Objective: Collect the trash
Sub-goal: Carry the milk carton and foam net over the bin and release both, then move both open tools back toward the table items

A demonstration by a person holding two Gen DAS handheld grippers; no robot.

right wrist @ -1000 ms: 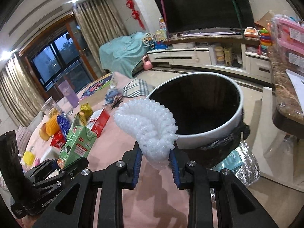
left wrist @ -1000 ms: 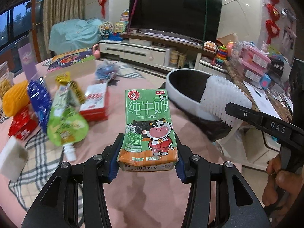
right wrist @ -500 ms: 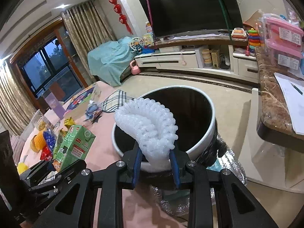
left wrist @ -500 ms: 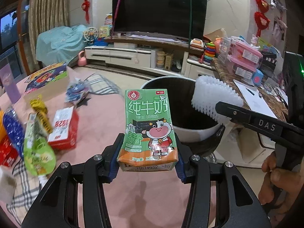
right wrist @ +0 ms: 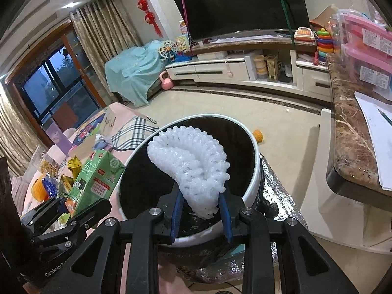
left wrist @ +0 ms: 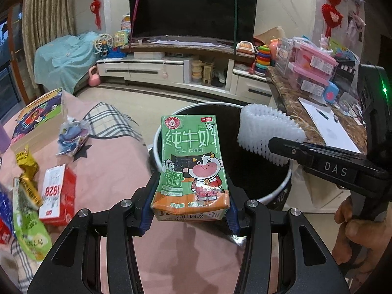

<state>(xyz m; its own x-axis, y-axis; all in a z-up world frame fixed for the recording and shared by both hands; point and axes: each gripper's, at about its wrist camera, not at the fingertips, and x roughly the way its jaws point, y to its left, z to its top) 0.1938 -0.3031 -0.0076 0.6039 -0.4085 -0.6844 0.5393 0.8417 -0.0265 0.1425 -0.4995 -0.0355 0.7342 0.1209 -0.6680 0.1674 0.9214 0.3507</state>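
My left gripper [left wrist: 189, 210] is shut on a green milk carton [left wrist: 192, 169] with a cartoon cow, held upright at the near rim of a black trash bin with a white rim [left wrist: 276, 191]. The carton also shows in the right wrist view [right wrist: 94, 183]. My right gripper [right wrist: 201, 216] is shut on a white foam fruit net [right wrist: 193, 169] and holds it over the bin's opening [right wrist: 253, 171]. The net and the right gripper's finger also show in the left wrist view [left wrist: 267, 134], above the bin's right side.
A pink-clothed table [left wrist: 110, 171] to the left carries a red box [left wrist: 57, 196], green and yellow snack wrappers [left wrist: 27, 240], crumpled blue wrap [left wrist: 72, 138] and a picture book [left wrist: 36, 112]. A marble counter [right wrist: 352, 147] with papers stands to the right. A TV stand lies beyond.
Both grippers have moved forward and rightward toward the bin. The bin now sits directly behind the carton and under the foam net. Both grips are unchanged.
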